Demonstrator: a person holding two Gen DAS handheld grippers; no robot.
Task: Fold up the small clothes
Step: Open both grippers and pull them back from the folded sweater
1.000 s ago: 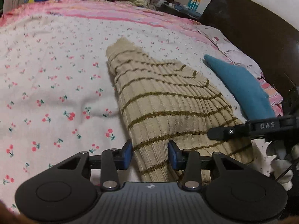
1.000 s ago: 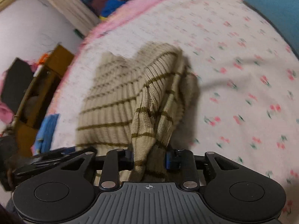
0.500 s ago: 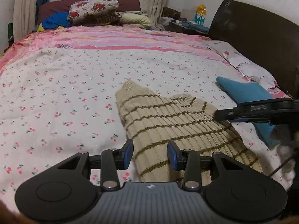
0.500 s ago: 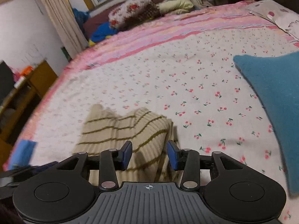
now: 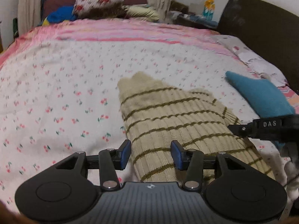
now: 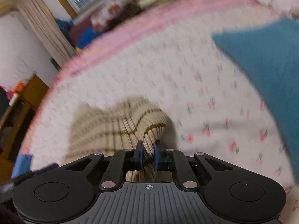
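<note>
Since a second ago both views have lifted. Left view: left tool [image 5: 150, 154] is opening, pads clear of the sweater [image 5: 179, 128] lying on the bed [image 5: 56, 97]. Right view: right tool [image 6: 148, 155] is closing on a sweater fold, probably to fold it over.

Sweater [image 5: 173, 119]: ribbed knit cloth, beige with olive stripes, matt, soft.
Bedsheet [image 5: 61, 97]: thin printed cotton-like cloth, matt, lightly creased.
Blue garment [image 5: 261, 95]: fuzzy teal cloth, matt.
Left gripper [image 5: 150, 154]: matt black plastic, ribbed grey housing, shiny metal rivets.
Headboard [image 5: 261, 24]: dark wood, faintly glossy.
Curtain [image 6: 46, 29]: pleated cream cloth.
</note>
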